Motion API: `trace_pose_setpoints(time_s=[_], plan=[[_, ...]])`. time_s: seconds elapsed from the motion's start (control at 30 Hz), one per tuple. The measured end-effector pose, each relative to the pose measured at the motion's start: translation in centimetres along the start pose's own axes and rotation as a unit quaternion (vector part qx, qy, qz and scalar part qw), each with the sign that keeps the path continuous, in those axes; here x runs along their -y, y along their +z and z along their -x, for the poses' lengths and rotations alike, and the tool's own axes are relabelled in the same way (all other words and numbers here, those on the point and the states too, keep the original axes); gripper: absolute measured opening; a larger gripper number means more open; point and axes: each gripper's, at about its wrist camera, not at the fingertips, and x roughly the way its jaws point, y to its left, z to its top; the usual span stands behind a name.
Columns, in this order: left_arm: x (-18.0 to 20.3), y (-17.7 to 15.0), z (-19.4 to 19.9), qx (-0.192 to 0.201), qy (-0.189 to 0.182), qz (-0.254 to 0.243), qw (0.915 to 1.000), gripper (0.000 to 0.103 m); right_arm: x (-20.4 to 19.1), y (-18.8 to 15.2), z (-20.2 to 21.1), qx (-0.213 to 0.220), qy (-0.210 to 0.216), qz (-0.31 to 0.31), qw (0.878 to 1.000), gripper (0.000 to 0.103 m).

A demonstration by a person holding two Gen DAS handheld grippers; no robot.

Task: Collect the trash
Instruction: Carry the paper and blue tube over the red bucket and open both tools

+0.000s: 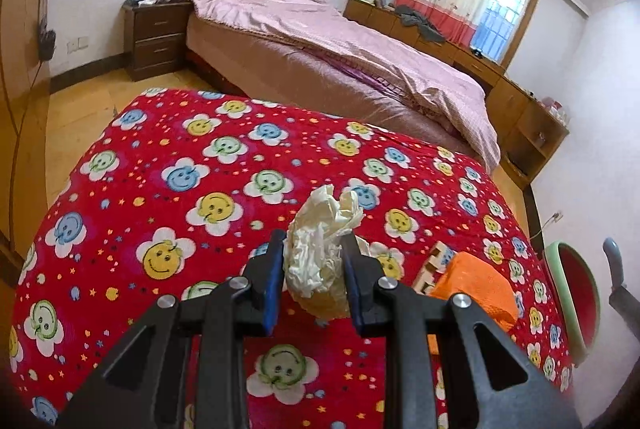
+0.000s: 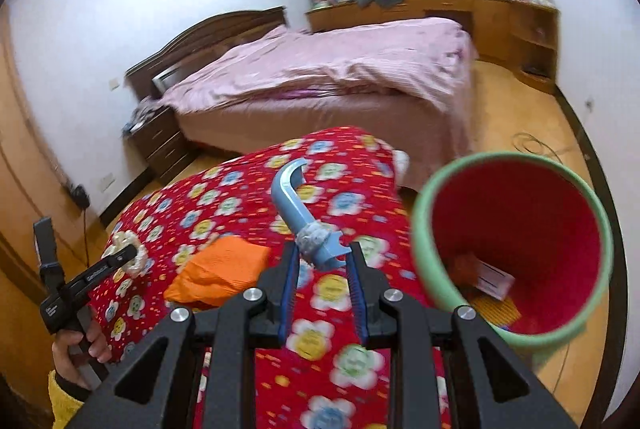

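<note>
We see two hand-held grippers over a bench w/ a red smiley-flower cover (image 1: 168,165). The left gripper (image 1: 311,269) has its fingers clenched on a crumpled white paper wad (image 1: 320,249), held above the cover. The right gripper (image 2: 322,261) has its fingers grasping a blue plastic hook (image 2: 298,213) by its lower end, hook tip pointing up and away. An orange cloth (image 2: 218,271) lies on the cover between the two grippers. A green-rimmed red bin (image 2: 516,253) sits just right of the bench, w/ a bit of trash inside. A pink-covered bed (image 1: 320,41) stands far behind. The person's hand (image 2: 82,347), yellow sleeve at the wrist, grips the left gripper's handle.
</note>
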Motion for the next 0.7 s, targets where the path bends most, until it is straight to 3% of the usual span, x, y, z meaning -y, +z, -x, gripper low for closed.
trace_pose_setpoints(time_s=[0.3, 0.7], plan=[[4.3, 0.1, 2.7, -0.003, -0.045, -0.036, 0.9983, 0.027, 6.8, -1.8, 4.0, 0.025, -0.043, -0.073, 0.996, 0.026], [13.2, -1.3, 5.6, -0.028, -0.126, -0.089, 0.9877, 0.027, 12.3, -3.9, 6.0, 0.036, -0.054, -0.135, 0.989, 0.026]])
